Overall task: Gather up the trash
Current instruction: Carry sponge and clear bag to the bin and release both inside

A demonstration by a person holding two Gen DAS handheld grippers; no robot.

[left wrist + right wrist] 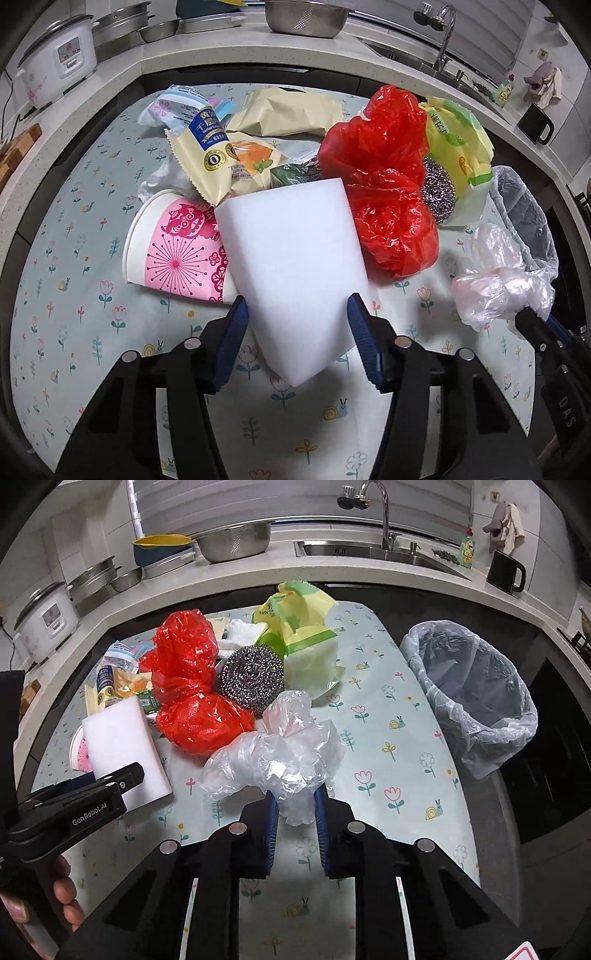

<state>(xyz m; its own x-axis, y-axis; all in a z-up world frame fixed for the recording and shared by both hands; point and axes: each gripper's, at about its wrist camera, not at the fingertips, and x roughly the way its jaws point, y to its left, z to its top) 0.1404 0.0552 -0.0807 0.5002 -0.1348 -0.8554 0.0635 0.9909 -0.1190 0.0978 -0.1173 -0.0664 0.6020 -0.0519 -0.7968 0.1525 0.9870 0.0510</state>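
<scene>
Taking the red bag [188,686] in the middle of the heap as the mark, the trash on the flowered table [406,738] runs like this. Far to its left lies a pink paper cup [177,251] on its side, with snack wrappers [218,155] piled just behind it. Between the cup and the red bag sits a white sponge block [295,258], and the left gripper [295,325] has its blue pads against the block's two sides, fingers about half spread and holding it; the block leans on the cup. Just right of the red bag, and touching it, is a steel scouring ball [253,677], with a yellow-green packet [306,642] behind that. In front of the red bag, the right gripper [295,808] has its fingers drawn narrow, pinching a crumpled clear plastic bag [280,753]. Well to the right of the red bag, off the table's edge, stands the bin [476,686] with its clear liner.
</scene>
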